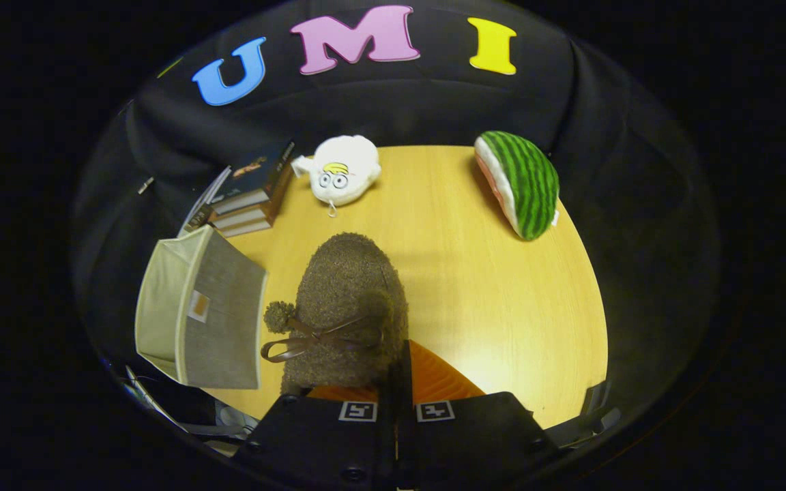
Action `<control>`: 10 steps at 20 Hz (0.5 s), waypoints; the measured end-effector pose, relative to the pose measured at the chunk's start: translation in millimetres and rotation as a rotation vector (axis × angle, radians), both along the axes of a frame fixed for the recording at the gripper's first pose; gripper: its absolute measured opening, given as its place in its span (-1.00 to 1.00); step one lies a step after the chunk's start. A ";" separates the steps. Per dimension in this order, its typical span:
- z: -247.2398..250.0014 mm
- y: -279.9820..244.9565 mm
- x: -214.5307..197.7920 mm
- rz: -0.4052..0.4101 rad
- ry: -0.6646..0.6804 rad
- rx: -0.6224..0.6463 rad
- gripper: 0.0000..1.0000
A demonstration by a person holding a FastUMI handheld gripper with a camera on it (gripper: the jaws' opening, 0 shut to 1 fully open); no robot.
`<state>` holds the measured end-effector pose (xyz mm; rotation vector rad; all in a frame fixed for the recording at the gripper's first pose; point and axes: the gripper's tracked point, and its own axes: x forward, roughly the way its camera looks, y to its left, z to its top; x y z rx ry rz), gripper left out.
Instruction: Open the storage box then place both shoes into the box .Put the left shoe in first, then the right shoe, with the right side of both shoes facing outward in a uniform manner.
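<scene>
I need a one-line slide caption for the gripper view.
Gripper shut on a brown fuzzy shoe, beside the grey storage box.

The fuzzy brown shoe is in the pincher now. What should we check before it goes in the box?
1. Grip: the gripper has its fingers close together on the rear edge of the brown shoe. Ok.
2. Which shoe, left or right: cannot tell.
3. Box open: the storage box sits left of the shoe with its lid standing up. Whether the opening is wide enough: cannot tell.
4. Way to the box: the shoe's bow hangs toward the lid, close to it. Not ok, it may snag.
5. Other things: the books, the white toy and the watermelon toy lie beyond the shoe, apart from it. Ok.
</scene>
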<state>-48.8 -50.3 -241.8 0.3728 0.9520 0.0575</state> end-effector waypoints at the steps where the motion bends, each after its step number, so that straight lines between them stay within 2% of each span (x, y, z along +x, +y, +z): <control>1: 14.8 12.2 4.7 0.008 -0.012 0.008 -0.87; 6: 65.0 80.1 22.3 0.039 0.019 0.050 -0.88; 10: 81.2 135.1 30.4 0.073 0.030 0.083 -0.87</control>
